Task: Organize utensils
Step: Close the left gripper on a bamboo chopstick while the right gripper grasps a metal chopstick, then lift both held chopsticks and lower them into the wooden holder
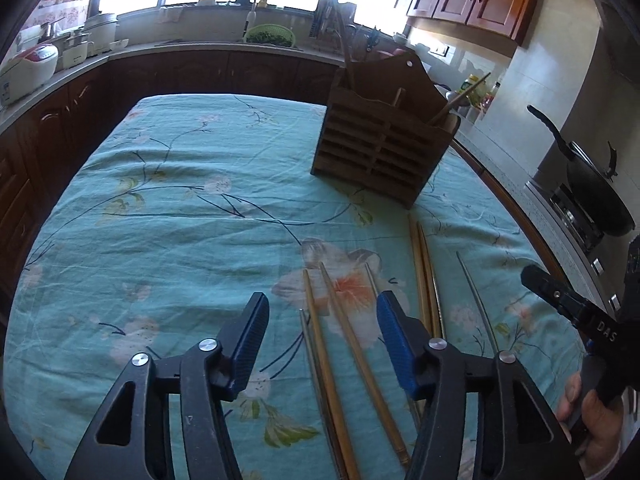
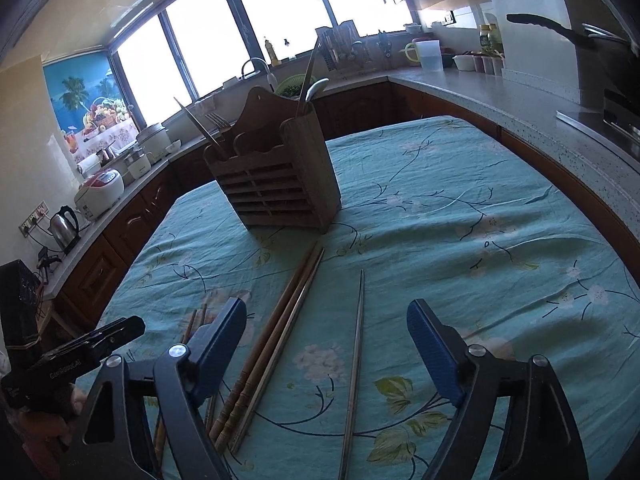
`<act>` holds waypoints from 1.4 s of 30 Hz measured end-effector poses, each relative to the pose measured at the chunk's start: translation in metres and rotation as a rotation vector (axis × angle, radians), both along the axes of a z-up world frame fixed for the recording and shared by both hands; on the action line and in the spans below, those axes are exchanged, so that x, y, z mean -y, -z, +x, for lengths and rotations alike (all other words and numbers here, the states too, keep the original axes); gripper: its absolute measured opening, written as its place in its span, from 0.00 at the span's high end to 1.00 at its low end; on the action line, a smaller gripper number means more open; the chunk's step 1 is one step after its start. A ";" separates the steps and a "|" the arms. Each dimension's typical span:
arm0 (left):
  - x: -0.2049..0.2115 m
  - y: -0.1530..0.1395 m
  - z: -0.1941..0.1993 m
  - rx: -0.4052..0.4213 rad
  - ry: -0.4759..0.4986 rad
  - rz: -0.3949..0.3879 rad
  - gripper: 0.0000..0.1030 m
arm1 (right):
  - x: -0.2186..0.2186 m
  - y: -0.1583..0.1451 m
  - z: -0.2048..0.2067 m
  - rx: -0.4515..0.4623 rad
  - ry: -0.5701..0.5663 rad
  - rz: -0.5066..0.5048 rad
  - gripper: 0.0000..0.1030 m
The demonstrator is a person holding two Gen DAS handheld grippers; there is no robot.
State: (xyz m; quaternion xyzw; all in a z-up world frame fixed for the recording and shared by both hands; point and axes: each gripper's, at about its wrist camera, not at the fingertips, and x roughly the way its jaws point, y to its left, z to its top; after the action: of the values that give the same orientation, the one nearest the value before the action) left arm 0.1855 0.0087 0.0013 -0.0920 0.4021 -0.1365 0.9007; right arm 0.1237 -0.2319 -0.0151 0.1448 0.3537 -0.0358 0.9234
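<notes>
A slatted wooden utensil holder [image 1: 380,148] [image 2: 276,184] stands on the teal flowered tablecloth [image 1: 180,200] [image 2: 460,200], with a fork, a spoon and a few chopsticks sticking out of it. Several loose chopsticks lie in front of it. My left gripper [image 1: 323,304] is open low over the cloth, with two wooden chopsticks [image 1: 360,356] and a metal one [image 1: 310,344] lying between its blue pads, untouched. My right gripper [image 2: 327,312] is open, straddling a wooden pair [image 2: 276,332] and a single metal chopstick [image 2: 358,340]. Neither gripper holds anything.
Kitchen counters wrap around the table. A rice cooker [image 1: 28,68] and a kettle [image 2: 66,222] stand on the left counter, and a black wok [image 1: 596,188] sits on the stove at the right. A person's hand [image 1: 592,412] grips the right tool.
</notes>
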 end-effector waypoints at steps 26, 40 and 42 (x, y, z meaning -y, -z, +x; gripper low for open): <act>0.056 0.042 0.084 -0.134 0.092 0.174 0.92 | 0.000 0.050 0.078 -0.235 -0.057 -0.180 0.82; 0.025 0.018 0.068 -0.111 0.087 0.021 0.97 | 0.009 0.022 0.060 -0.152 -0.059 -0.048 0.96; 0.019 0.006 0.061 -0.088 0.088 -0.001 0.97 | 0.008 0.011 0.055 -0.126 -0.058 -0.045 0.96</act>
State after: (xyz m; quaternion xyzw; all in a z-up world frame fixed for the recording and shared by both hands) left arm 0.2464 -0.0106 -0.0044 -0.0809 0.4451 -0.1719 0.8751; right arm 0.1790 -0.2398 -0.0257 0.1114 0.4141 -0.0261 0.9030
